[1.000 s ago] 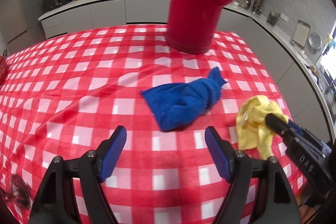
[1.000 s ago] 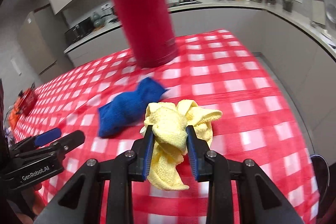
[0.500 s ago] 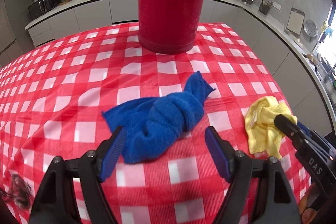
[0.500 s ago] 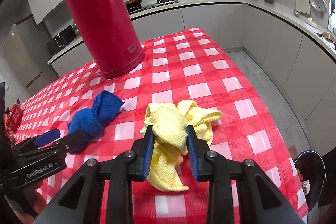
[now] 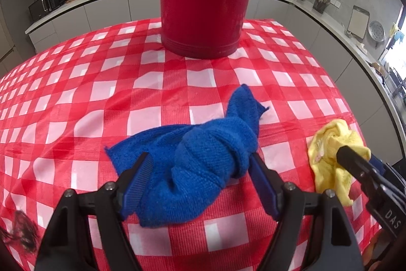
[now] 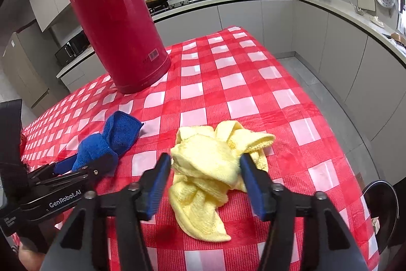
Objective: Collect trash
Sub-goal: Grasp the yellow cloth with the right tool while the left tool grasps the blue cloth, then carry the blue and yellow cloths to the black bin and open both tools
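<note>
Blue knotted terry cloth (image 5: 203, 164) between spread left tool (image 5: 203, 179), crumpled yellow cloth (image 6: 215, 169) between spread right tool (image 6: 203, 182)

Both grippers are showing black arms, ribbed blue pads and silver screws: the left gripper (image 5: 200, 179) reading "GenRobot.AI" in white, the right gripper (image 6: 203, 179) "DAS".

We find a table covered by a glossy red-and-white checked tablecloth (image 5: 76, 98). Directly on it we record a tall red plastic thermos jug (image 6: 114, 24) standing upright toward the far edge, a knotted blue terry cloth (image 5: 203, 164) nearer, and a crumpled yellow terry cloth (image 6: 210, 169) beside it, apart from the blue one.
</note>
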